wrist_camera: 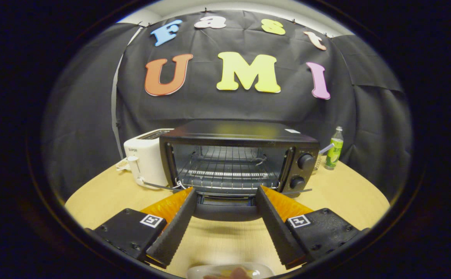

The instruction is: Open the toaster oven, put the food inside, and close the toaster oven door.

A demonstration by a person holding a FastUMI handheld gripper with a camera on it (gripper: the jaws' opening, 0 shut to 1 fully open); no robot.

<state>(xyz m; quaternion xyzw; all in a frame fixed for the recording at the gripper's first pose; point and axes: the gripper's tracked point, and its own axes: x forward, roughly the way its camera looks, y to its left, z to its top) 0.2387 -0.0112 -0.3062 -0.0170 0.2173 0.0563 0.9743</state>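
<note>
A black metal toaster oven (235,162) stands on the pale wooden desk (349,197), its door (227,211) folded down. The gripper (225,193) jaws are wide apart, empty, flanking the door; wrapped food (229,271) lies beneath them.

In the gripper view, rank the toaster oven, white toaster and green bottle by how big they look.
1. toaster oven, door down
2. white toaster
3. green bottle
The open gripper frames the door.

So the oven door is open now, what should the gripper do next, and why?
Probably pull back and down to the wrapped food near the table's edge. The toaster oven door hangs open, its rack is bare, and the gripper is open, holding nothing.
</note>
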